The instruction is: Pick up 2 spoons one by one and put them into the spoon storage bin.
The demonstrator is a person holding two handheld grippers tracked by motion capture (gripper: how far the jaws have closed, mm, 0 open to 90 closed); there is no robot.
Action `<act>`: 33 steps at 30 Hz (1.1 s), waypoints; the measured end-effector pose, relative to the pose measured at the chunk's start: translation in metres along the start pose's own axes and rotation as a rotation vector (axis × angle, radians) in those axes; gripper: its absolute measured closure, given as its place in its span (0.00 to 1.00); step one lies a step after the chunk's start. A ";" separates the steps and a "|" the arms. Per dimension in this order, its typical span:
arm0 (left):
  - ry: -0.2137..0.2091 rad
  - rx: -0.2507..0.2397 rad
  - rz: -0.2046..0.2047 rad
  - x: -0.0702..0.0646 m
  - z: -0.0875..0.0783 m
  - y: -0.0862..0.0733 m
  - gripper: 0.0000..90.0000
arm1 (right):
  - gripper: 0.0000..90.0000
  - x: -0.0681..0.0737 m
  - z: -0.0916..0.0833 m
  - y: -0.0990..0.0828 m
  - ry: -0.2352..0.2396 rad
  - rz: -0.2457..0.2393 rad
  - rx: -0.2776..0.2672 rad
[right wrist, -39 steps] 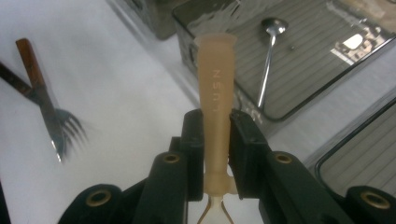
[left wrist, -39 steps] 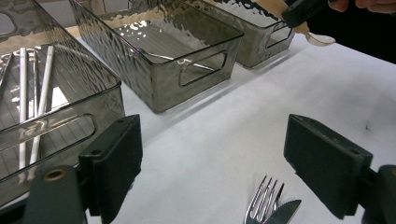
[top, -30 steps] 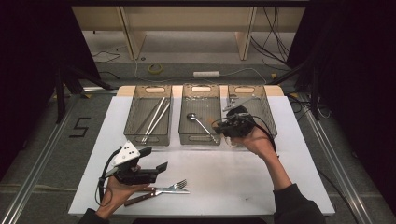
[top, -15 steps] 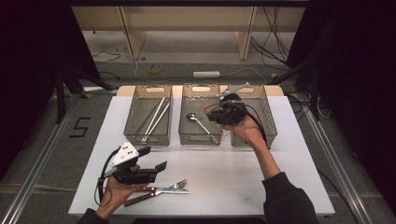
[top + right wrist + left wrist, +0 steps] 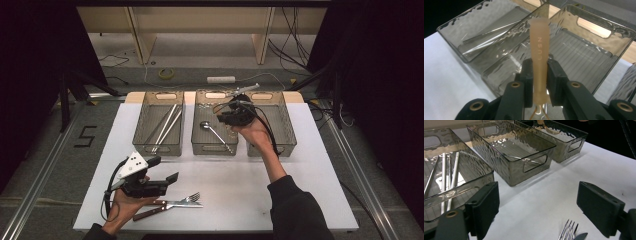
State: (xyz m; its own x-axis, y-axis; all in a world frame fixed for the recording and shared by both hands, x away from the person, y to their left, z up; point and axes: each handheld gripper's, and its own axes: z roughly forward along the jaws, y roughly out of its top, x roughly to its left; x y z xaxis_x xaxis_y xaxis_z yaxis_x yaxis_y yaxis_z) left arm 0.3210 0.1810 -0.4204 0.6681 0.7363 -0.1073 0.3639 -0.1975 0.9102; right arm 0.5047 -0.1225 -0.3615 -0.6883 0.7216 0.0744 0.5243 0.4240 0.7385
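High view, left to right.

Left tool (image 5: pixel 164 169): same place at the near left of the table (image 5: pixel 310 165) as a second ago, lying level in the palm and pointing right. In the left gripper view its jaws stand apart with nothing between them. A fork (image 5: pixel 187 200) and a wooden-handled knife (image 5: pixel 146 213) lie just near of it, not yet touched.

Trays along the far edge:
- left tray (image 5: pixel 145 120) holds long thin rods (image 5: pixel 165 127);
- middle tray (image 5: pixel 196 125) holds a spoon (image 5: pixel 215 132);
- right tray (image 5: pixel 287 125) looks bare where I can see into it.

Right tool (image 5: pixel 235 116): this is the change. Over the last second it has moved farther and slightly left, from the near-left part of the right tray to above the wall shared by the middle and right trays. In the right gripper view the jaws are clamped on the pale handle of a utensil (image 5: pixel 539 37). Its working end is hidden below the jaws, so I cannot tell its type. The free end (image 5: pixel 245 90) juts up and far-right.

Judgement: the piece is being carried for sorting and not yet released; which tray it goes to is undecided from here.

Pose: right forearm reaches diagonally from the near edge, wrist raised, tool held above the trays.
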 end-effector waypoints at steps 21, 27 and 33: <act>-0.006 0.003 0.002 -0.001 0.001 0.000 0.20 | 0.86 -0.009 0.025 -0.002 -0.046 0.064 -0.012; -0.007 0.003 0.001 0.000 0.001 0.000 0.20 | 0.86 -0.008 0.032 -0.004 -0.055 0.067 0.003; -0.006 0.008 0.006 0.000 0.001 0.000 0.20 | 0.85 -0.006 0.040 -0.007 -0.064 0.069 0.026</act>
State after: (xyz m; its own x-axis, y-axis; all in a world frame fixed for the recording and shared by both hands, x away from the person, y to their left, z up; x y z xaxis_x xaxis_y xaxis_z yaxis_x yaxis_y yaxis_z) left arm 0.3212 0.1804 -0.4210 0.6742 0.7312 -0.1040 0.3651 -0.2075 0.9076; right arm 0.5256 -0.1083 -0.3937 -0.6174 0.7825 0.0808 0.5827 0.3859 0.7152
